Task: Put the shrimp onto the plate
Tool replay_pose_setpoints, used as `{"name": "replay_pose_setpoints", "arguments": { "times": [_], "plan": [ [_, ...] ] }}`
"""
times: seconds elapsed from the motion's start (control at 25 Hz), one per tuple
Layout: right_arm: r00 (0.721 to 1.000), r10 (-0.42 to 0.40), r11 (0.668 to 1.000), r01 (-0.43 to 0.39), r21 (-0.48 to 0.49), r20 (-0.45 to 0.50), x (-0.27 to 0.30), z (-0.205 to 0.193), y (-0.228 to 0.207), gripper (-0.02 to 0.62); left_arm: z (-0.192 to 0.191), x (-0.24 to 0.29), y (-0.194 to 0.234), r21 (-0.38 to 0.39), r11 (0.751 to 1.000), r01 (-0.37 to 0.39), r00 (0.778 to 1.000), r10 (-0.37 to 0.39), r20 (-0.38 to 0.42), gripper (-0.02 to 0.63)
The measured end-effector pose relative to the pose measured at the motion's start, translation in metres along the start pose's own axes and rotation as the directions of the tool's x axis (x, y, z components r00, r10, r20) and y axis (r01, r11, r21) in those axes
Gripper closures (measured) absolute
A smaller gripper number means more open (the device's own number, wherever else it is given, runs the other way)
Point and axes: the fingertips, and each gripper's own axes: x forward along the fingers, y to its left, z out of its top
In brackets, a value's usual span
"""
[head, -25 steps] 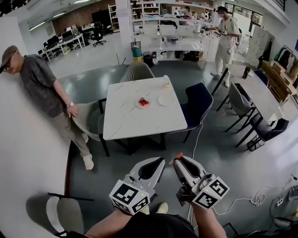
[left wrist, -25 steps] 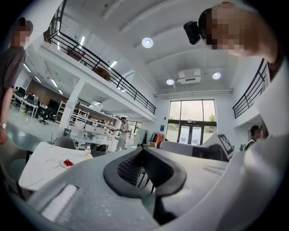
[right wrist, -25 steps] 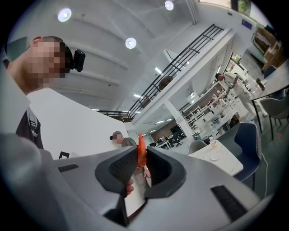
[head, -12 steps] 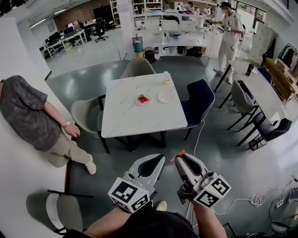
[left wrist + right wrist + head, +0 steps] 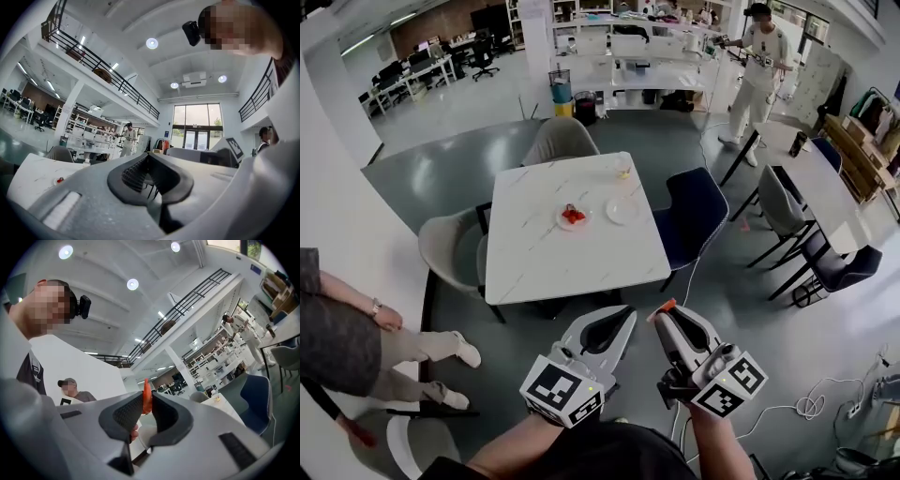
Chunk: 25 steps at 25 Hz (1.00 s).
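Observation:
A white marble table (image 5: 572,253) stands ahead on the floor. On it a small plate (image 5: 562,225) carries red shrimp (image 5: 573,215), and beside that to the right lies an empty white plate (image 5: 621,210). Both grippers hang low and well short of the table. My left gripper (image 5: 622,312) is shut with nothing in it, its tips meeting in the left gripper view (image 5: 148,156). My right gripper (image 5: 661,310) is shut on a small orange shrimp (image 5: 146,397), which pokes up between the tips (image 5: 664,305).
A small cup (image 5: 623,172) sits at the table's far edge. Grey chairs (image 5: 448,246) and a dark blue chair (image 5: 694,211) ring the table. A person's hand and legs (image 5: 384,337) show at the left. Another person (image 5: 757,70) stands far back. Cables (image 5: 811,403) lie on the floor at the right.
The view has swung, so the table sits more to the left and nearer. The person at the left has slid mostly out of frame. Both grippers keep their pose and grip.

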Motion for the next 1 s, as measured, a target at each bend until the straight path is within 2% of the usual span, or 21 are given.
{"name": "replay_pose_setpoints", "arguments": {
  "times": [0.32,0.6,0.8,1.0],
  "plan": [
    [0.998,-0.058,0.998,0.058,-0.012,0.027,0.082,0.012,-0.058,0.532,0.013,0.057,0.088,0.018,0.998,0.053,0.999,-0.053,-0.003,0.598],
    [0.996,-0.089,0.996,0.089,0.002,0.019,0.121,0.011,-0.107,0.532,-0.001,0.098,0.138,-0.011,0.998,0.056,0.998,-0.057,-0.025,0.598],
    [0.996,-0.087,0.996,0.087,0.025,-0.002,0.149,0.012,-0.157,0.532,-0.012,0.138,0.173,-0.014,1.000,0.024,0.999,-0.025,-0.035,0.598],
    [0.996,-0.051,0.998,0.053,0.029,-0.066,0.181,0.012,-0.215,0.532,-0.023,0.183,0.212,-0.008,0.999,-0.044,0.998,0.044,-0.034,0.598]
  ]
}}
